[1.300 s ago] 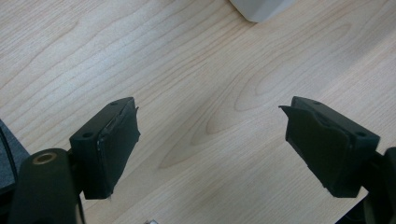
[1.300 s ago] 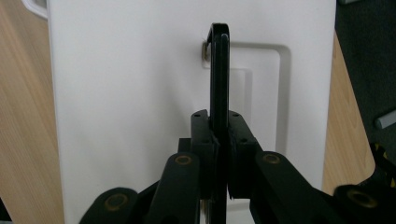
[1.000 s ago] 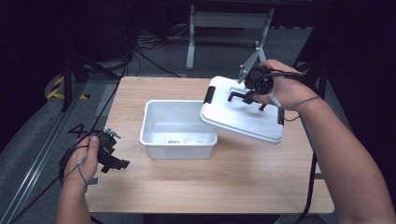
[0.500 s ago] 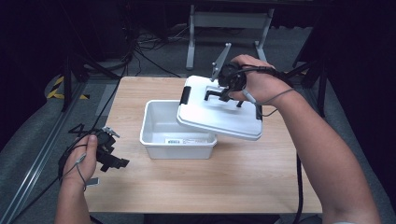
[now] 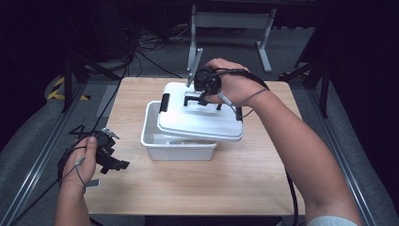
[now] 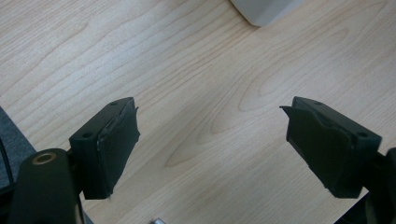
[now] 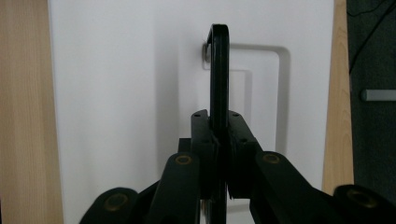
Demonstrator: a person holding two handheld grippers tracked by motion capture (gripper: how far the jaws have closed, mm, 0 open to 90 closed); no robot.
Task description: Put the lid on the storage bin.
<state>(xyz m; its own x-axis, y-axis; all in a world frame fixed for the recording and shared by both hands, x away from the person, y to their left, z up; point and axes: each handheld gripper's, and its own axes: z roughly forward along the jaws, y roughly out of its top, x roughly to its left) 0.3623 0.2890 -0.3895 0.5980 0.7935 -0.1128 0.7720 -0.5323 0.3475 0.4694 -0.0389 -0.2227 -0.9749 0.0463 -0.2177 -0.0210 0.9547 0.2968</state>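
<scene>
At a light wooden table (image 5: 244,188), the right gripper (image 5: 203,97) is clamping the black handle (image 7: 219,70) of a white lid (image 5: 202,123), its jaws closed tight on the thin bar, which is standing on edge between the pads and running up the middle of the right gripper view. The lid is hanging tilted over a white bin (image 5: 153,141), its near edge lying low across the bin's front rim and overhanging it on the right, its far edge riding higher. The bin's left part is lying uncovered, and a black latch (image 5: 165,102) is showing at the lid's left end.

The left gripper (image 5: 109,155) is resting low at the table's left edge, well apart from the bin, its jaws (image 6: 212,154) standing wide with nothing between them but bare wood. A corner of the bin (image 6: 266,9) is peeking in at the top of the left gripper view.

Open tabletop is stretching in front of the bin and to its right. Behind the table, a grey metal stand (image 5: 230,28) is sitting on a dark floor strewn with cables (image 5: 141,52).
</scene>
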